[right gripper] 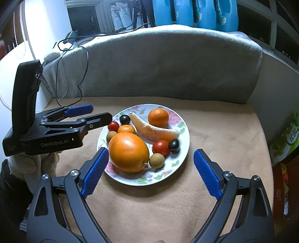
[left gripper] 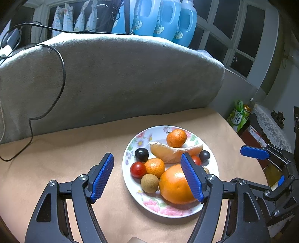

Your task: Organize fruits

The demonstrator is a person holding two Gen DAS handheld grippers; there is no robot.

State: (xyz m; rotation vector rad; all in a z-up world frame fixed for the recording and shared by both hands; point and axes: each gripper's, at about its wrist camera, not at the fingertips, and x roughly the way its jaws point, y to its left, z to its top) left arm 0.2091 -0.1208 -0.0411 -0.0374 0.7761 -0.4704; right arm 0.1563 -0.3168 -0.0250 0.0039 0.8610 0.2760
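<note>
A floral white plate (left gripper: 169, 210) (right gripper: 182, 130) sits on the tan table. It holds a large orange (left gripper: 172, 184) (right gripper: 129, 151), two mandarins (left gripper: 176, 138) (right gripper: 158, 117), a pomelo wedge (left gripper: 168, 152) (right gripper: 151, 130), red cherry tomatoes (left gripper: 138, 169) (right gripper: 161, 147), dark grapes (left gripper: 141, 154) (right gripper: 174, 145) and longans (left gripper: 149, 183) (right gripper: 157, 160). My left gripper (left gripper: 147, 179) is open and empty, low over the plate's near left side. My right gripper (right gripper: 151, 172) is open and empty, just in front of the plate.
A grey cushion (left gripper: 112, 78) (right gripper: 168, 63) with a black cable (left gripper: 61, 78) backs the table. Blue detergent bottles (left gripper: 164, 16) stand behind it. Green packaging (left gripper: 238, 115) (right gripper: 286, 142) lies past the table's right edge. A gloved hand (right gripper: 35, 164) holds the left gripper.
</note>
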